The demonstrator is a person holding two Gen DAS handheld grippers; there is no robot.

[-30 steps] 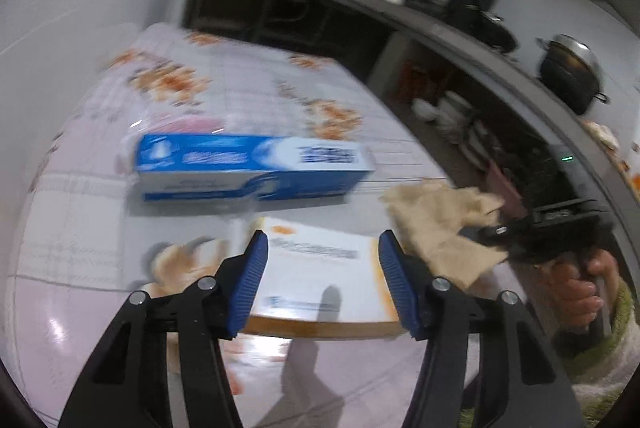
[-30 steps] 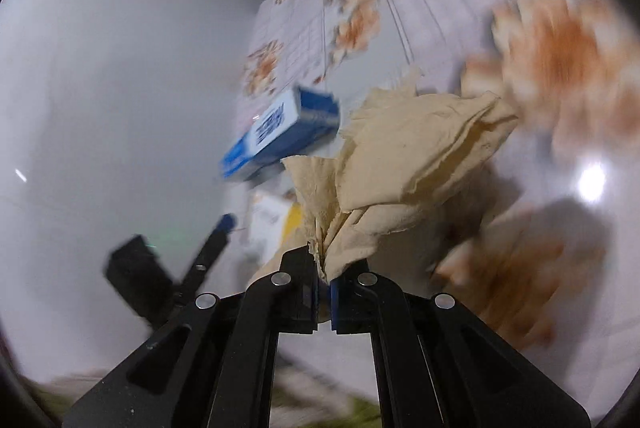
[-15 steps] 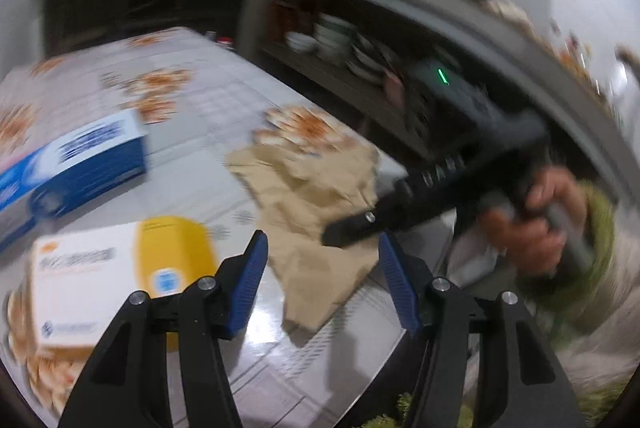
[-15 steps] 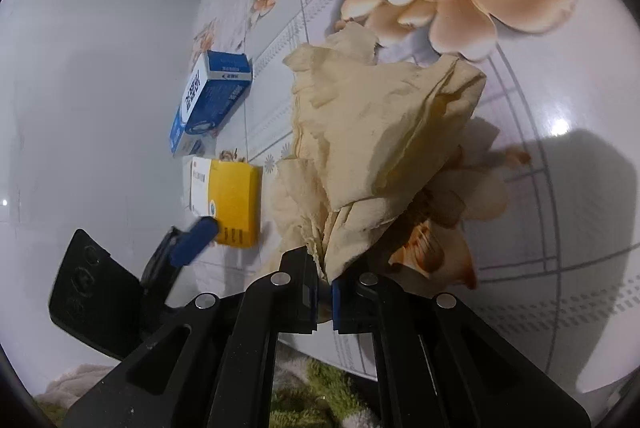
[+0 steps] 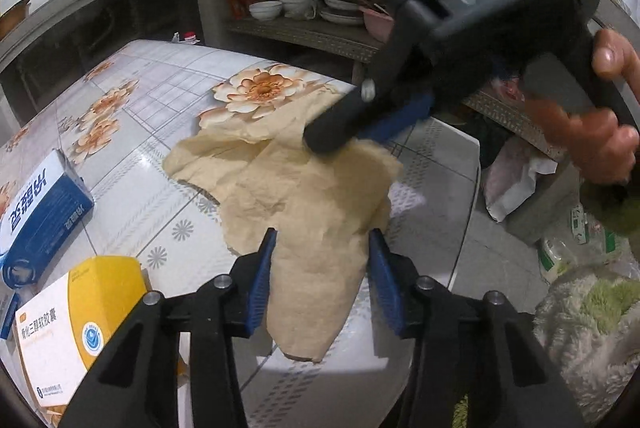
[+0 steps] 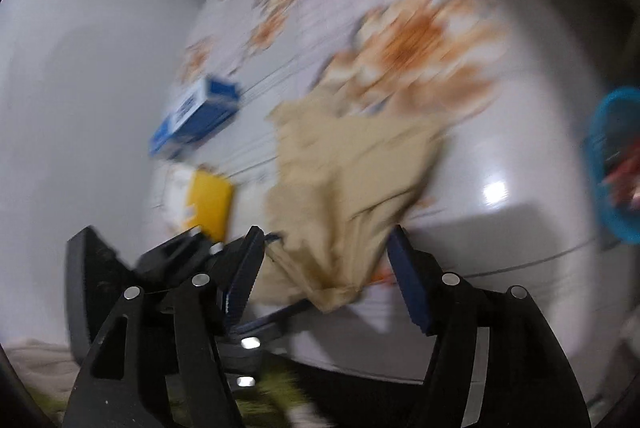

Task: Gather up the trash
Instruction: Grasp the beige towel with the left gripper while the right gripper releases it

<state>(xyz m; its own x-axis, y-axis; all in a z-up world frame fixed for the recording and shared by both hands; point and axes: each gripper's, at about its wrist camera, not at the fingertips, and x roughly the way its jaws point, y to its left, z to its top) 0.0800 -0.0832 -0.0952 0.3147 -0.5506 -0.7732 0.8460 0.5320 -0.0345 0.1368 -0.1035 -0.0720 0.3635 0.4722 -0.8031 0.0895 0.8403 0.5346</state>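
Note:
A crumpled beige paper napkin point(image 5: 304, 195) lies on the flower-patterned table point(image 5: 132, 195) near its corner. My left gripper point(image 5: 320, 284) is open, its blue pads either side of the napkin's near end. My right gripper point(image 6: 326, 268) is open too, its jaws wide around the same napkin point(image 6: 344, 187); that view is blurred. In the left wrist view the right gripper point(image 5: 332, 143) reaches in from the upper right, its fingertips over the napkin's far part.
A blue box point(image 5: 40, 216) and a yellow-and-white box point(image 5: 68, 324) lie on the table's left. Shelves with bowls point(image 5: 304, 3) stand behind. A bag-lined bin point(image 5: 520, 183) sits on the floor at right. A blue basket point(image 6: 616, 163) shows in the right view.
My right gripper, shut on the napkin before, has opened and let it go. My left gripper has swung right and closed in, so its pads now flank the napkin.

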